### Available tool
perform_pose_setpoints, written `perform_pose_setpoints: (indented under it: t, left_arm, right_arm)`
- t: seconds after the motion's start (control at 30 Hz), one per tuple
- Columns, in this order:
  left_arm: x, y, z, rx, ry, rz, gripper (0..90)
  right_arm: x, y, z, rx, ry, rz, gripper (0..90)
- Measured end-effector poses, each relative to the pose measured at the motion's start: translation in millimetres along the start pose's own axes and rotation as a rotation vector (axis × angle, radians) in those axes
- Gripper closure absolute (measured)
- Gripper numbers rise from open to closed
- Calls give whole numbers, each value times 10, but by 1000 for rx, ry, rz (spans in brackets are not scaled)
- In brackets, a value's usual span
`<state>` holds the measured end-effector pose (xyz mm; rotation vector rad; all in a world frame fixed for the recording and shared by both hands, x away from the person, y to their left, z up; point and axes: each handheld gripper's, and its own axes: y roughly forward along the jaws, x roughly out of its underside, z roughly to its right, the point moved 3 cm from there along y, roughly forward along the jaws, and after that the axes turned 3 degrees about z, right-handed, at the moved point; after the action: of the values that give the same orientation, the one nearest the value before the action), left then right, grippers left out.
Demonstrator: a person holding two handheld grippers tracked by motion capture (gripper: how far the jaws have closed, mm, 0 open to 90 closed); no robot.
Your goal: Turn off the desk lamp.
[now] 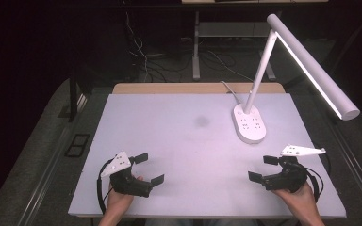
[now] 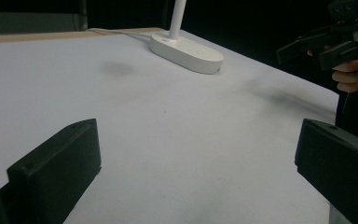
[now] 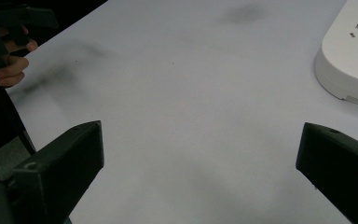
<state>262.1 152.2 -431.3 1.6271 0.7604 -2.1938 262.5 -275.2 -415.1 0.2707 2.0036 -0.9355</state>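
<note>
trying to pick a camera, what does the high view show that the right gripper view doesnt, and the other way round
High view alone: the lamp's slanted stem and long head, the cable and the floor behind the table. Right gripper view alone: the slots in the lamp base up close, framed by its own wide-apart jaws. Both: the white table, the lamp base, the dark smudge, and the left gripper in a hand.

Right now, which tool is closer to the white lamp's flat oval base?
The right tool is closer: it sits just in front of the white lamp's oval base. The left tool is far across the table, on the base's left.
</note>
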Motion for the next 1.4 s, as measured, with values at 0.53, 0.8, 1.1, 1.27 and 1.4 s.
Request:
perform_pose_setpoints:
  t: [0.53,0.8,1.1,1.27,1.4]
  left_arm:
    - [2,-1,6,-2,-2,1,0]
    - [6,-1,0,-3,-1,-4,0]
    - [7,6,3,6,-6,0,0]
    - [10,8,6,14,-3,-6,0]
    - [8,9,6,11,-6,-1,0]
  right_arm:
    - [-229,-51,100,-1,-11,3,7]
    - [-337,-35,141,-5,-16,-21,7]
    - [-460,11,211,-4,-26,-38,7]
    - [-527,45,262,2,-30,-45,7]
    - [-594,60,314,8,-31,-45,7]
